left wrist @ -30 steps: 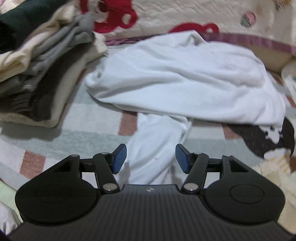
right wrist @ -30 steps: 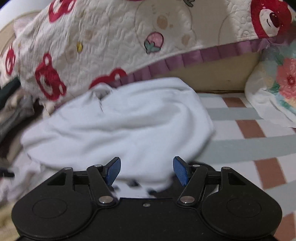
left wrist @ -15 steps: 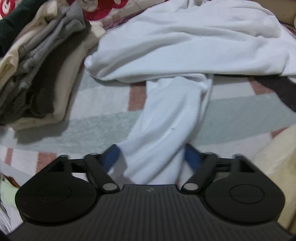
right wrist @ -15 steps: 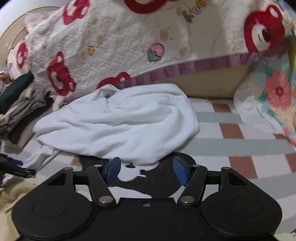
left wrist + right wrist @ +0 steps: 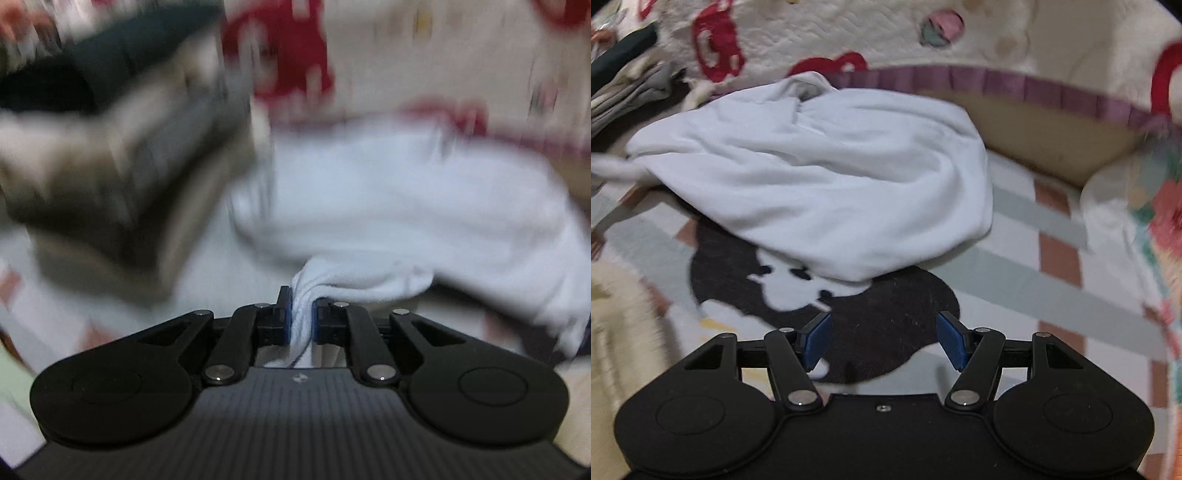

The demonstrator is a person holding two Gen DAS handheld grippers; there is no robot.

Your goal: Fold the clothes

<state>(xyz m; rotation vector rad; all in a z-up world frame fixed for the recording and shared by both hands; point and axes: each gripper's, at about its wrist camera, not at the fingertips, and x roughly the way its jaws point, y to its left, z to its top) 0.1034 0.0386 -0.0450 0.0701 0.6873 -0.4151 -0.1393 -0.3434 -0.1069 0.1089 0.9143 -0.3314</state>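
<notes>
A crumpled white garment (image 5: 827,177) lies on the checked bedspread (image 5: 1034,288); it also shows in the left wrist view (image 5: 406,221), blurred. My left gripper (image 5: 300,317) is shut on a bunched sleeve end of the white garment, which stretches away from the jaws. My right gripper (image 5: 882,345) is open and empty, held above a dark cartoon patch (image 5: 886,317) just in front of the garment's near edge.
A stack of folded clothes (image 5: 110,166) stands at the left, also at the far left of the right wrist view (image 5: 624,81). A bear-print quilt (image 5: 886,33) runs along the back. A floral cloth (image 5: 1145,206) lies at the right, a cream cloth (image 5: 617,317) at the near left.
My left gripper has closed on the white sleeve and lifted, pulling it taut; its view is blurred by motion. My right gripper stays open and has come closer to the garment.
</notes>
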